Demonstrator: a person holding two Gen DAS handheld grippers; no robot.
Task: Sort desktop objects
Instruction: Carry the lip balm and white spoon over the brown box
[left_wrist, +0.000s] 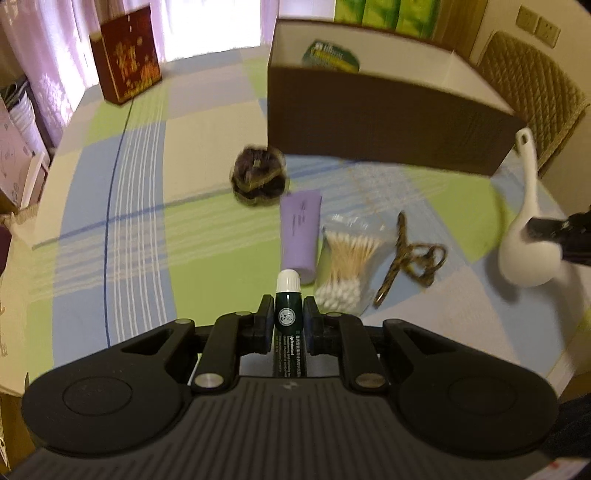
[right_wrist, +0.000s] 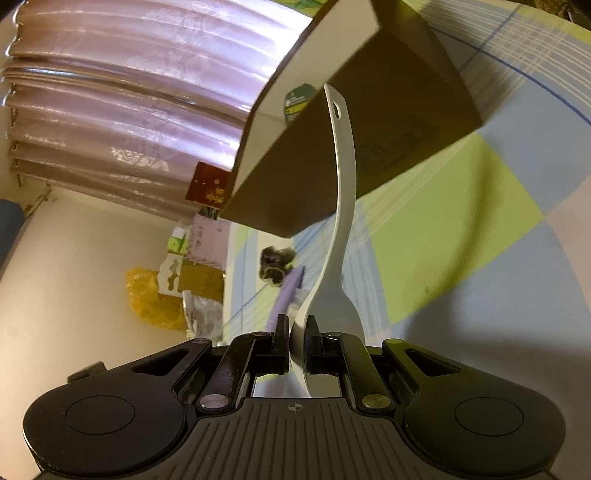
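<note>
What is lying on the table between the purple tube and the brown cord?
In the left wrist view, a clear pack of cotton swabs lies between the purple tube and the brown cord.

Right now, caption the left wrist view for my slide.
Left tongs grip a lip balm above the swabs, purple tube and open box.

Daylight pours in through the curtains (left_wrist: 207, 26) and blows out to pure white in the left wrist view; the rest of the room sits kinda dim with a greenish-yellow cast; the brown box (left_wrist: 388, 125) and scrunchie (left_wrist: 258, 177) are smeared with motion blur; the box drops a soft shadow on the tablecloth (right_wrist: 443, 229); fisheye bends every edge, corners go black.
</note>
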